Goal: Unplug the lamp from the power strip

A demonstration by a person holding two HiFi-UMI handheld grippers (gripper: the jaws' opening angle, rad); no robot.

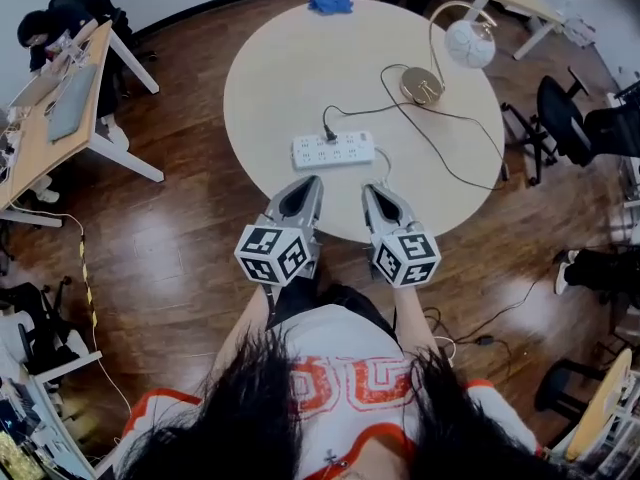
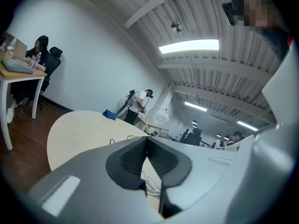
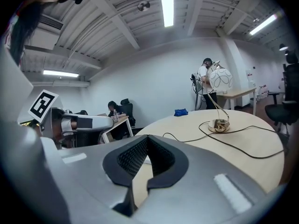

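Note:
A white power strip lies near the front of the round table. A black plug sits in its far side. Its dark cord runs right to the brass lamp base, under the white globe shade. My left gripper and right gripper hover side by side just short of the strip, over the table's near edge, both shut and holding nothing. The left gripper view and right gripper view show the pads together. The lamp base shows far right.
A blue cloth lies at the table's far edge. A desk with a seated person stands at left. Office chairs stand to the right. The strip's white cable drops off the table front. A black cord crosses the wooden floor.

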